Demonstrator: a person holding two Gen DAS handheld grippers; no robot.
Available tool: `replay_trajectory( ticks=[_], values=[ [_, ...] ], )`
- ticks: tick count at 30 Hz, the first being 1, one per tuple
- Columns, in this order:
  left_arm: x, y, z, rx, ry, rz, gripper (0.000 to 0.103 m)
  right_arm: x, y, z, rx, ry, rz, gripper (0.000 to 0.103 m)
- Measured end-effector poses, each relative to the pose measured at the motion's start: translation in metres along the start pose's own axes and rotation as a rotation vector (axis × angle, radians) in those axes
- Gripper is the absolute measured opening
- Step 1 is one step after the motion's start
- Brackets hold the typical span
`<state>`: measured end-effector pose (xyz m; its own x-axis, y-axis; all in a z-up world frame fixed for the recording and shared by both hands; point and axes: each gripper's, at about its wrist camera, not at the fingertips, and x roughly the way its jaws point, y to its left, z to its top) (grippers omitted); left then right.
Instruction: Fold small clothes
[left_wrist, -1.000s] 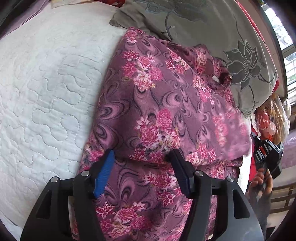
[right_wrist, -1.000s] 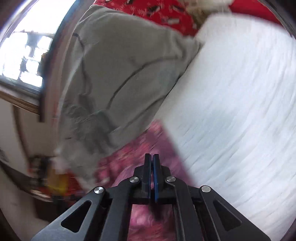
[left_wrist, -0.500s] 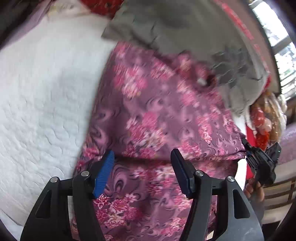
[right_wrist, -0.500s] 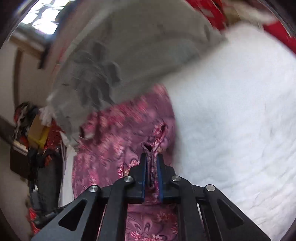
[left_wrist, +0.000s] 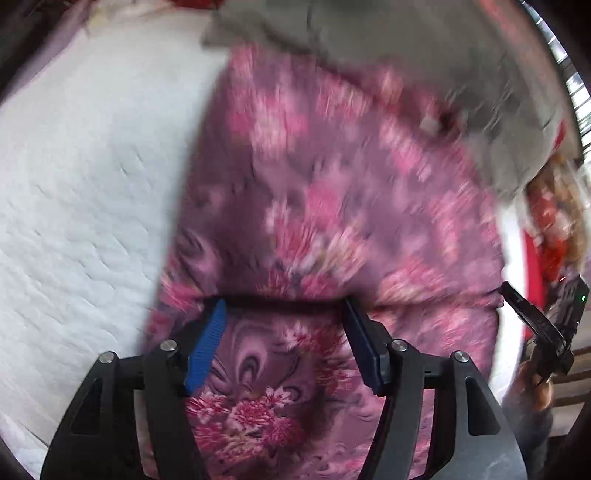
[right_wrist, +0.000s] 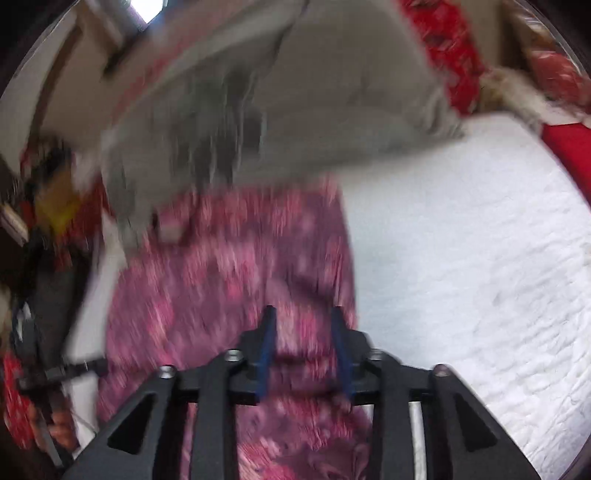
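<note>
A purple garment with pink flowers (left_wrist: 314, 221) lies folded over on the white quilted bed (left_wrist: 92, 166); it also shows in the right wrist view (right_wrist: 229, 280). My left gripper (left_wrist: 284, 314) is open, its fingers at the folded edge with cloth beneath them. My right gripper (right_wrist: 303, 321) is open just above the garment's near edge, holding nothing. The right gripper also shows at the far right of the left wrist view (left_wrist: 532, 317). Both views are blurred by motion.
A grey pillow with a flower print (left_wrist: 424, 55) lies against the garment's far side, and shows in the right wrist view (right_wrist: 295, 103). Red bedding (right_wrist: 454, 55) lies beyond it. Clutter (left_wrist: 554, 221) sits off the bed's right edge.
My right gripper has opened and let go of the garment edge it was pinching. The folded-over layer now lies flat. The left gripper stayed open and shifted slightly.
</note>
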<state>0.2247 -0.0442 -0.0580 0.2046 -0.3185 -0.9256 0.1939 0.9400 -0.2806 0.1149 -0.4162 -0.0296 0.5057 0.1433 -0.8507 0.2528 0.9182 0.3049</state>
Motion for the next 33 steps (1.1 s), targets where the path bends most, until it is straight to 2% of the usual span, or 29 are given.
replay_trajectory(
  ticks=[1,2,3,6,8,12,18,25,29,31,33],
  values=[
    [0.000,-0.010,-0.004,0.053,-0.027,0.046,0.070,0.009,0.005,-0.005,-0.050,0.018,-0.057,0.036],
    [-0.001,-0.016,-0.006,0.083,-0.028,0.073,0.071,0.005,0.011,-0.006,-0.091,-0.004,-0.077,0.037],
    [-0.003,-0.021,-0.008,0.100,-0.023,0.094,0.071,0.004,0.015,-0.005,-0.108,0.015,-0.092,0.038],
    [-0.009,-0.021,-0.020,0.102,0.019,0.086,0.071,-0.004,0.018,-0.005,-0.100,0.103,-0.115,0.044],
    [-0.013,-0.018,-0.033,0.102,0.040,0.085,0.071,-0.006,0.015,-0.021,-0.125,0.186,-0.134,0.042],
    [-0.025,-0.009,-0.064,0.103,0.064,0.065,0.071,-0.026,0.021,-0.062,-0.226,0.203,-0.183,0.043],
    [-0.043,0.012,-0.109,0.102,0.130,0.044,0.071,-0.063,0.016,-0.120,-0.200,0.207,-0.155,0.043],
    [-0.079,0.071,-0.166,0.044,0.150,0.004,0.071,-0.117,-0.027,-0.195,-0.019,0.139,-0.038,0.044],
    [-0.087,0.094,-0.186,-0.028,0.174,-0.021,0.071,-0.129,-0.070,-0.247,0.073,0.138,0.014,0.050],
    [-0.087,0.108,-0.196,-0.089,0.195,-0.063,0.071,-0.131,-0.094,-0.268,0.126,0.150,0.047,0.052],
    [-0.087,0.116,-0.204,-0.144,0.207,-0.117,0.071,-0.121,-0.103,-0.282,0.187,0.152,0.100,0.052]
  ],
)
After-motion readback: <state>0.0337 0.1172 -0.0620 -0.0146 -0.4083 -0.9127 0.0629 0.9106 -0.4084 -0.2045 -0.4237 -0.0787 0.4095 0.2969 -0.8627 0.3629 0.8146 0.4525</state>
